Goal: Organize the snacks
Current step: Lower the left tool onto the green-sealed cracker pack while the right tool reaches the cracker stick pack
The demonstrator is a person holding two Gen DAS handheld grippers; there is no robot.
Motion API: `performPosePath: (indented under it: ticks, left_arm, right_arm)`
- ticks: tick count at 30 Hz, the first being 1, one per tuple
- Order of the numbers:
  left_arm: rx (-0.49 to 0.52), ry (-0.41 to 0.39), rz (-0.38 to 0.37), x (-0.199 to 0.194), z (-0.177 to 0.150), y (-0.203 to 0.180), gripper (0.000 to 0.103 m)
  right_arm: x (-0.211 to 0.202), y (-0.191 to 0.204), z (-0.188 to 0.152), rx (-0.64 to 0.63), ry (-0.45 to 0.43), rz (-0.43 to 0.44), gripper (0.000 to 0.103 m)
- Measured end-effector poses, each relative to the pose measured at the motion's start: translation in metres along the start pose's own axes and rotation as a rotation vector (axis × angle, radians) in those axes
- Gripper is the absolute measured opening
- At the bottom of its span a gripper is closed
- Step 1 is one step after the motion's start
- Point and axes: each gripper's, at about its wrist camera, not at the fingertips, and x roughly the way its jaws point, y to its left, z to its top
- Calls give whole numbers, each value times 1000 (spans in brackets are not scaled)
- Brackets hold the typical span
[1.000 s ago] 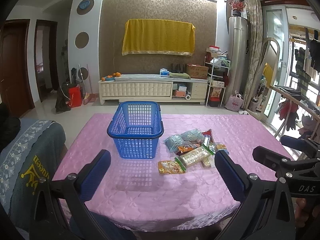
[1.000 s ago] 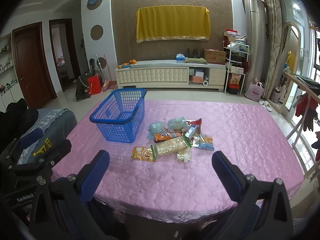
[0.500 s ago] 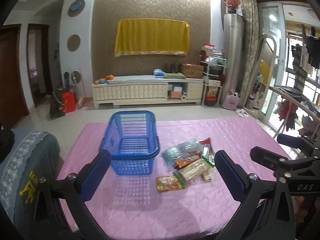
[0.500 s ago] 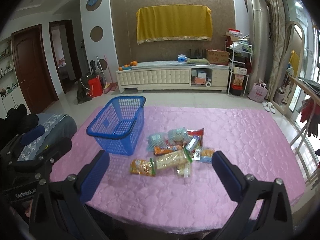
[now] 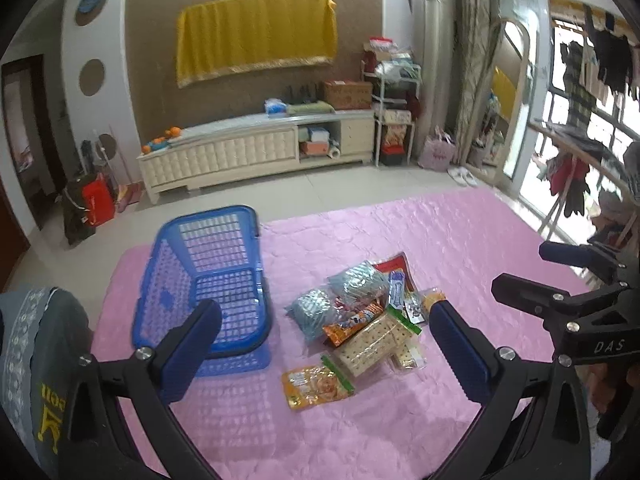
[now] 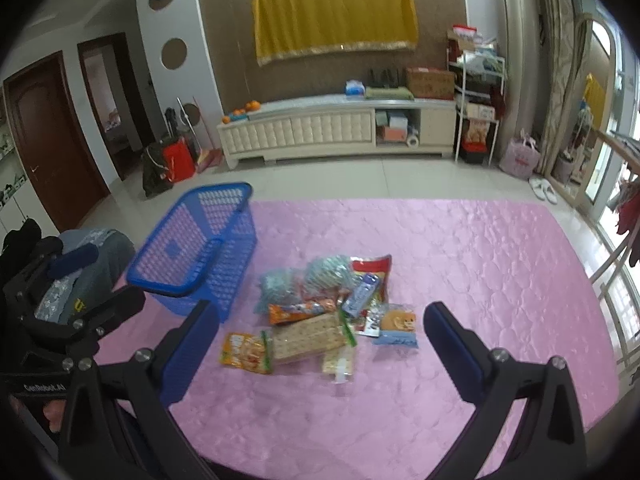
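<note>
An empty blue plastic basket [image 5: 208, 280] [image 6: 200, 248] stands on the pink tablecloth [image 5: 460, 248] [image 6: 460, 248], left of a heap of snack packets [image 5: 360, 316] [image 6: 328, 312]. An orange packet [image 5: 316, 386] [image 6: 246, 352] lies nearest me, beside a cracker pack [image 5: 376, 344] [image 6: 308, 338]. My left gripper [image 5: 324, 312] hovers open above the near table, its fingers framing the basket's corner and the heap. My right gripper [image 6: 316, 312] is open too, held over the heap from the near side. Neither holds anything.
A grey chair back with cloth [image 5: 36, 360] [image 6: 84, 264] stands at the table's left edge. Beyond the table are a tiled floor, a white low cabinet [image 5: 256, 152] [image 6: 336, 132], a shelf rack [image 5: 394, 112] and a drying rail [image 5: 580, 148] at right.
Both grippers have risen and moved forward over the table, tilting down, so the basket's inside and the snack heap appear closer. Both stayed open; nothing was picked up.
</note>
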Motion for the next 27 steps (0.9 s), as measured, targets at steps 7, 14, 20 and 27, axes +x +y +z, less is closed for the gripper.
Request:
performPosePath:
  ticks: [7,14,20,27]
  left_arm:
    - [125,138,-71,68,-12,-29,103]
    - [175,317,-156,142,-36,-39,103]
    - [168,433,-195,184,-57,-36,103]
    - [192,487,-191,226,-61,-34,103]
  right_arm:
    - [48,-31,-18,-2,111,-46,103]
    - [95,-53,-43,18,230,-48,103]
    - [129,-66,-61,38,307,-34,103]
    - [146,-74,-64,52,331,-23,103]
